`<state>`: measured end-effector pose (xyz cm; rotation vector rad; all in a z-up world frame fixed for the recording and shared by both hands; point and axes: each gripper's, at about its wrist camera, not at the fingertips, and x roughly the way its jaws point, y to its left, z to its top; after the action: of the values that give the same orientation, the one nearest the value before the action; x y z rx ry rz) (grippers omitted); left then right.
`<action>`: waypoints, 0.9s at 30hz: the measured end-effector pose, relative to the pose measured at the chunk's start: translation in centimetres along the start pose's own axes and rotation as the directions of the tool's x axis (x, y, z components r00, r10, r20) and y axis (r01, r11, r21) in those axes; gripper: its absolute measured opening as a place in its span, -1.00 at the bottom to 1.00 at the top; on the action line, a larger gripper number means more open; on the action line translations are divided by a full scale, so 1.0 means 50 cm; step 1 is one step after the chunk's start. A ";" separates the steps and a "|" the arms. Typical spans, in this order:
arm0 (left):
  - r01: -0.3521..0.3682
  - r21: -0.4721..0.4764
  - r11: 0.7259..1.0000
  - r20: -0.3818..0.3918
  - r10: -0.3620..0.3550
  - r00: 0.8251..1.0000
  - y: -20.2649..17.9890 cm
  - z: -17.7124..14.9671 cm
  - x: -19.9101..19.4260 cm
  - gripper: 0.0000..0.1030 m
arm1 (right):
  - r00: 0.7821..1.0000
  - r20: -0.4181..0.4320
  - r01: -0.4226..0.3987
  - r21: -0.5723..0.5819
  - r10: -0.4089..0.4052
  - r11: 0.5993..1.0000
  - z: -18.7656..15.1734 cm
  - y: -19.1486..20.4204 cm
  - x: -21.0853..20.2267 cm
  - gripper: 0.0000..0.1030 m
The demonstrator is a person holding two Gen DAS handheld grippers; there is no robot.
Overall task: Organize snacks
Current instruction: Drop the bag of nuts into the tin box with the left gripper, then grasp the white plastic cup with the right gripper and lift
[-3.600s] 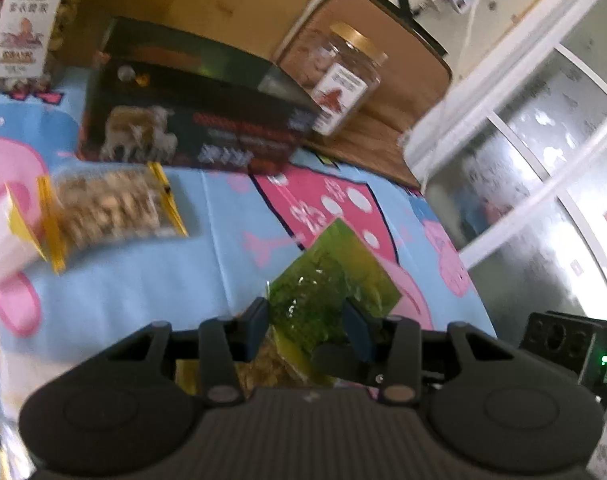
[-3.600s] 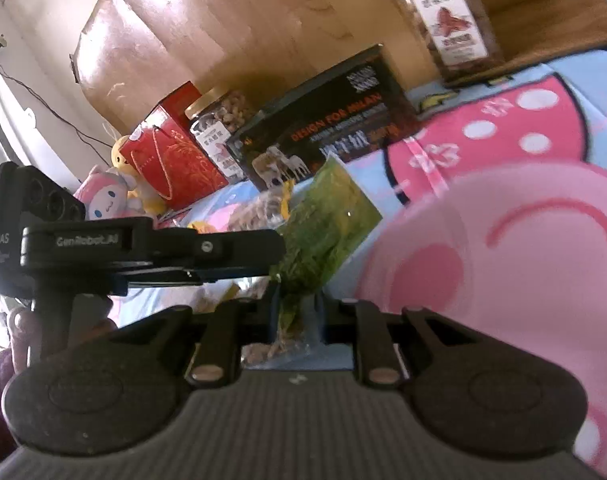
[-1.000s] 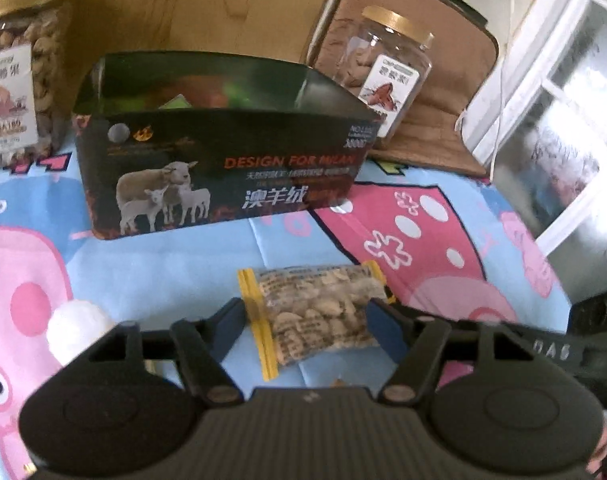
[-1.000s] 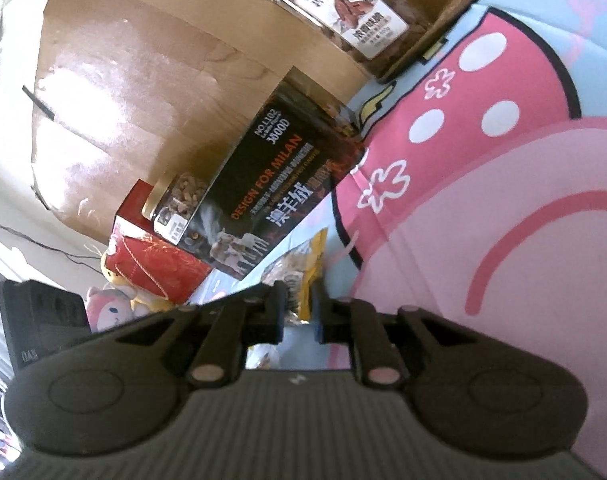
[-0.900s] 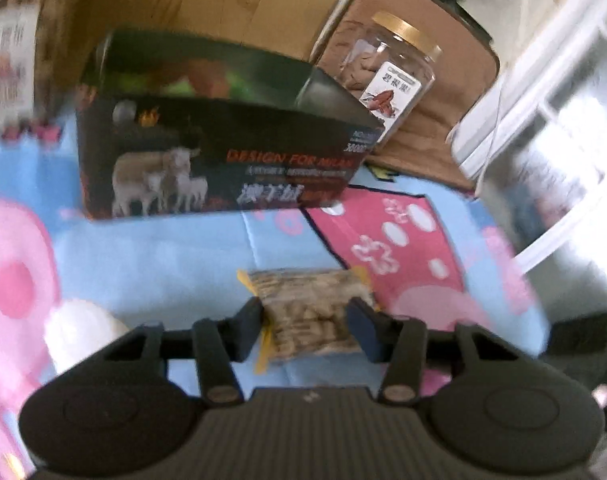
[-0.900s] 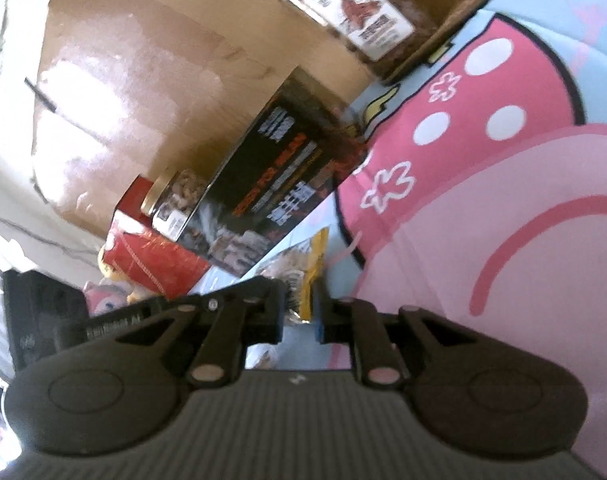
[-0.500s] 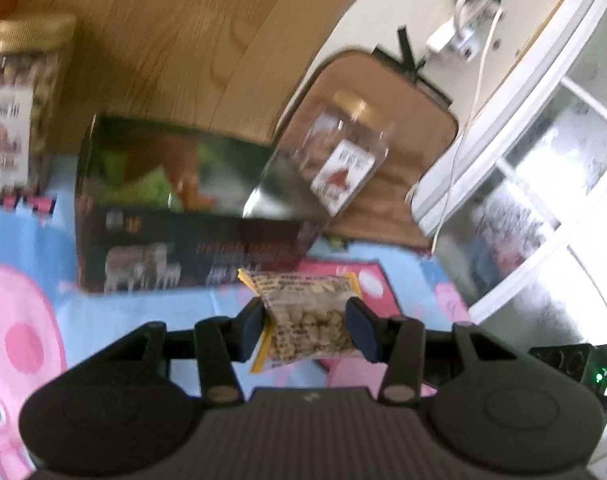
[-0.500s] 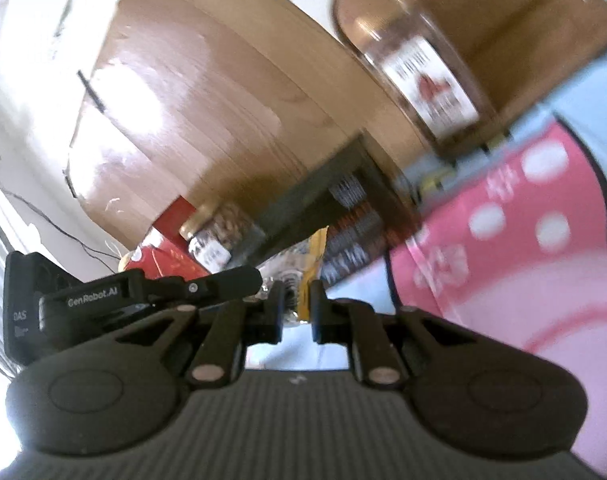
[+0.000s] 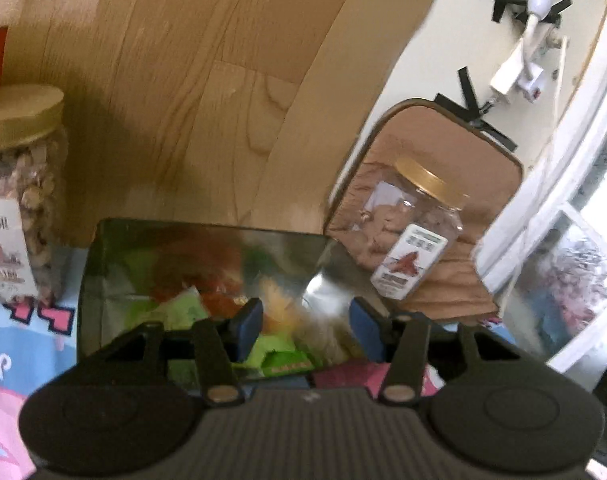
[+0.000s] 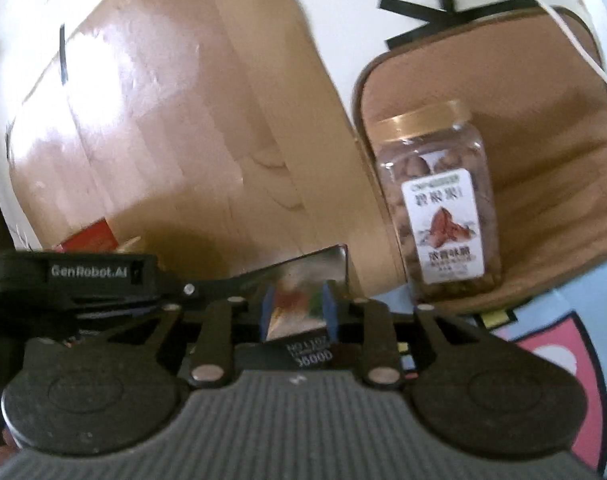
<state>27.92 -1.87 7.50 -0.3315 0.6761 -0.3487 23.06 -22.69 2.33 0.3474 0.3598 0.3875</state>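
My left gripper (image 9: 305,324) hovers over the open black snack box (image 9: 99,280), its jaws opening. A blurred clear packet of nuts with yellow ends (image 9: 299,320) hangs loose between the blue pads, over the box's inside and touching neither pad. Green packets (image 9: 183,312) and red ones lie inside the box. My right gripper (image 10: 297,312) stands at the box's right end (image 10: 311,348), its jaws opening with nothing between them. The left gripper's body (image 10: 87,272) shows at the left of the right wrist view.
A gold-lidded nut jar (image 9: 415,232) (image 10: 439,208) stands right of the box on a brown cushion (image 9: 483,168). Another nut jar (image 9: 15,200) stands left of the box. A wooden board (image 9: 203,80) rises behind. A pink and blue cartoon cloth (image 9: 23,352) covers the table.
Both grippers lifted the nut packet off the cloth and carried it up over the black box. Both have now widened and the packet is no longer pinched.
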 end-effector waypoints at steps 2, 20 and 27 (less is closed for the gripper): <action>0.018 0.005 1.000 0.010 -0.018 1.000 0.010 -0.013 -0.026 -0.05 | 1.000 0.019 0.002 0.002 -0.002 1.000 -0.006 -0.008 -0.022 -0.32; -0.066 -0.058 0.996 0.011 0.067 0.998 0.145 -0.204 -0.261 0.09 | 0.905 -0.379 -0.283 -0.198 0.193 0.939 -0.147 0.216 -0.064 0.01; -0.045 -0.112 0.993 0.025 0.048 0.999 0.163 -0.211 -0.278 0.10 | 0.875 -0.466 -0.319 -0.354 0.129 0.879 -0.152 0.294 0.022 -0.01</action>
<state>12.57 9.24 4.07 -0.4256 0.6768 -0.2621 16.55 -7.49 1.11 -0.1342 0.6578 0.7694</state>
